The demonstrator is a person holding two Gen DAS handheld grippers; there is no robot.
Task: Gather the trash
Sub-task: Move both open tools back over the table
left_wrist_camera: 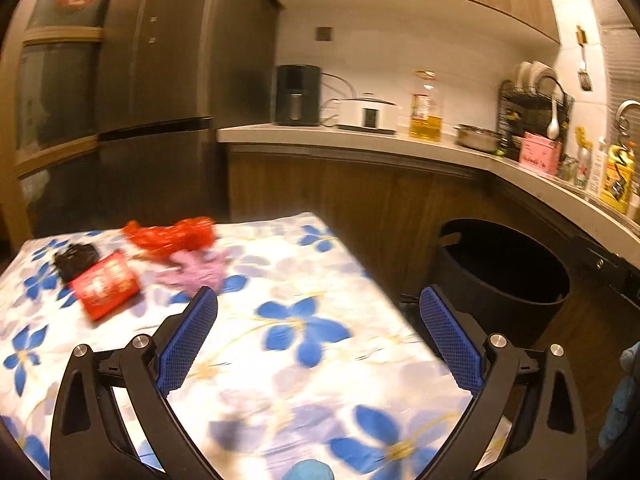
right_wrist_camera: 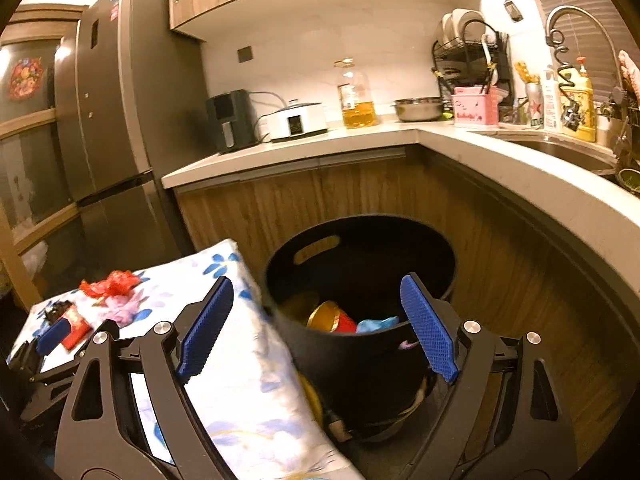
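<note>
Blue-padded jaws of both tools frame everything from where I stand. Biggest worry: the black bin (right_wrist_camera: 360, 280) sits on the floor just beside the flowered table (left_wrist_camera: 300, 320), so a piece carried loosely over that edge could drop between table and bin. Smaller worry: the red packet (left_wrist_camera: 106, 286), red wrapper (left_wrist_camera: 172, 236), pink scrap (left_wrist_camera: 196, 270) and black scrap (left_wrist_camera: 76, 260) lie bunched on the table, far from the bin; one pinch might drag a neighbour. Left gripper (left_wrist_camera: 318, 336) and right gripper (right_wrist_camera: 316, 328) both gape wide, holding and touching nothing.
</note>
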